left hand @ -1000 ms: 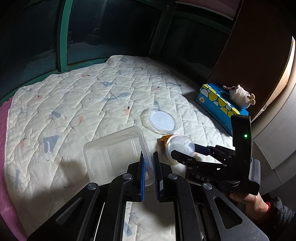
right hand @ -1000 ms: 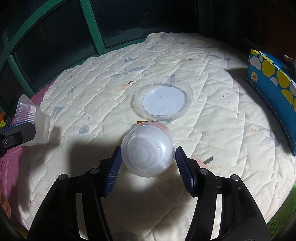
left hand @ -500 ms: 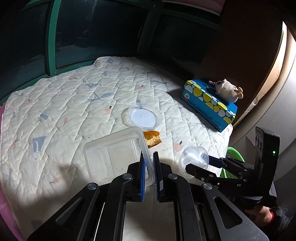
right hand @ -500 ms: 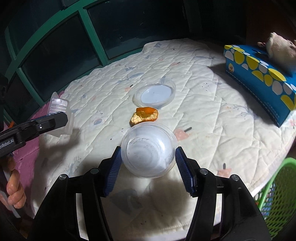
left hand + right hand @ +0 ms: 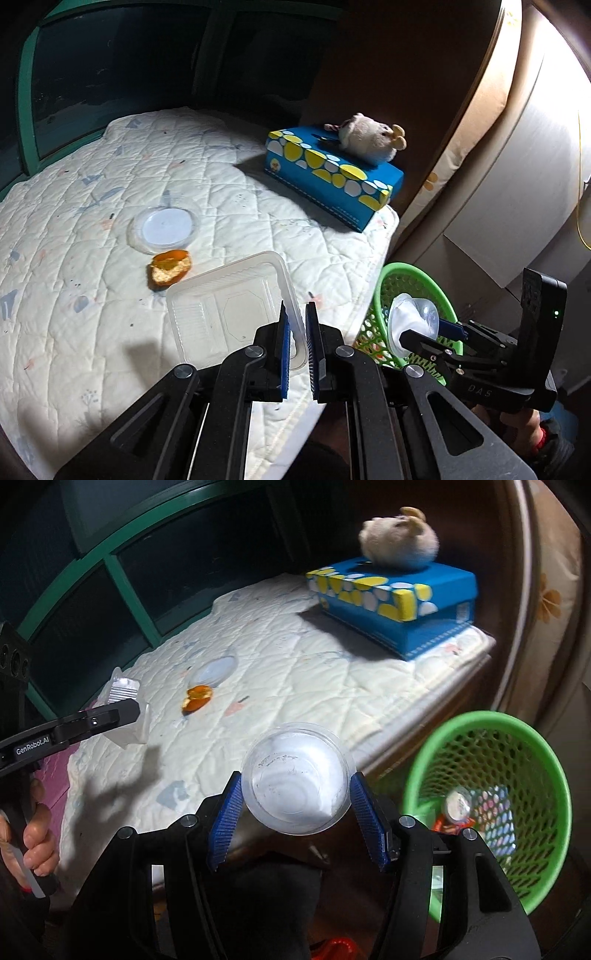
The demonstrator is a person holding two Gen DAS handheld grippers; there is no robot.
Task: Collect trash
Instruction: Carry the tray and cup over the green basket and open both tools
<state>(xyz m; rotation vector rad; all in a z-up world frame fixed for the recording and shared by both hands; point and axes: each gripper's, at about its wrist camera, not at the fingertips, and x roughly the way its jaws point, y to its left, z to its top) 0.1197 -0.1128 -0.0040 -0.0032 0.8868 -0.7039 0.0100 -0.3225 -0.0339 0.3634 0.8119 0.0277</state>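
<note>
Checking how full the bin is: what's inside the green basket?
The green basket holds a small round lid-like piece, a pale patterned wrapper and something red-orange. Its near wall hides whatever lies deeper.

Both cameras sit just behind their own fingers, angled downward. The left wrist view looks across the quilted bed (image 5: 221, 206) toward the blue box (image 5: 332, 177), with the green basket (image 5: 417, 273) at its right. The right wrist view faces the bed's edge, nearer the basket (image 5: 491, 720). Both share the bed, box and basket.
</note>
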